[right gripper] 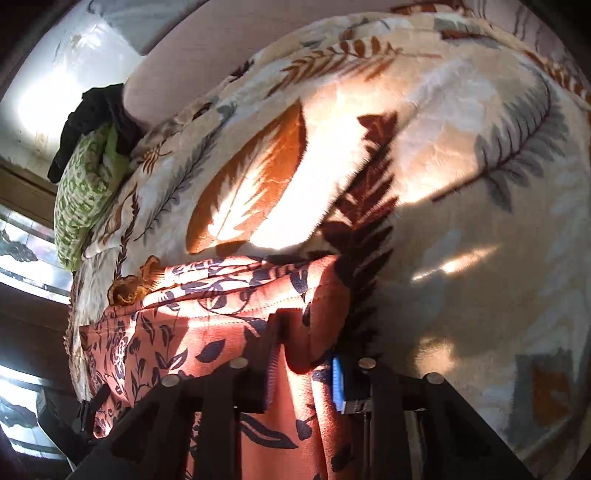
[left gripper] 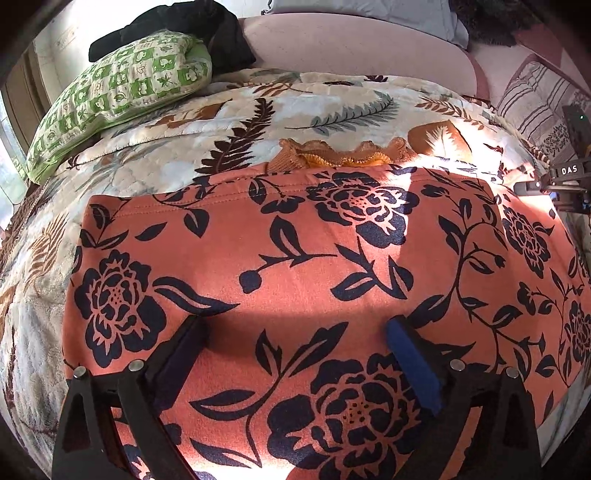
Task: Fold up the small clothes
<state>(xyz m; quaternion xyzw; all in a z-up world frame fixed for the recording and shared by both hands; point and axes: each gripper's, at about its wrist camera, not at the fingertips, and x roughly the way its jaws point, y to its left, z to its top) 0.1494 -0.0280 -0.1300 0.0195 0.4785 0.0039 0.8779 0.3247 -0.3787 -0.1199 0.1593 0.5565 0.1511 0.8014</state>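
An orange garment with a dark floral print (left gripper: 295, 258) lies spread flat on a leaf-patterned blanket (left gripper: 221, 122). A ruffled orange trim (left gripper: 332, 153) shows at its far edge. My left gripper (left gripper: 295, 354) is open, its fingers resting wide apart on the cloth near the front edge. My right gripper (right gripper: 306, 354) is shut on a fold of the garment (right gripper: 221, 332) at its right edge and holds it bunched up off the blanket (right gripper: 443, 184). The right gripper's body shows at the right of the left wrist view (left gripper: 565, 177).
A green patterned pillow (left gripper: 122, 92) with a black garment (left gripper: 184, 29) on it lies at the far left of the bed. A pink headboard cushion (left gripper: 351, 44) stands behind. A striped cloth (left gripper: 535, 99) lies at far right.
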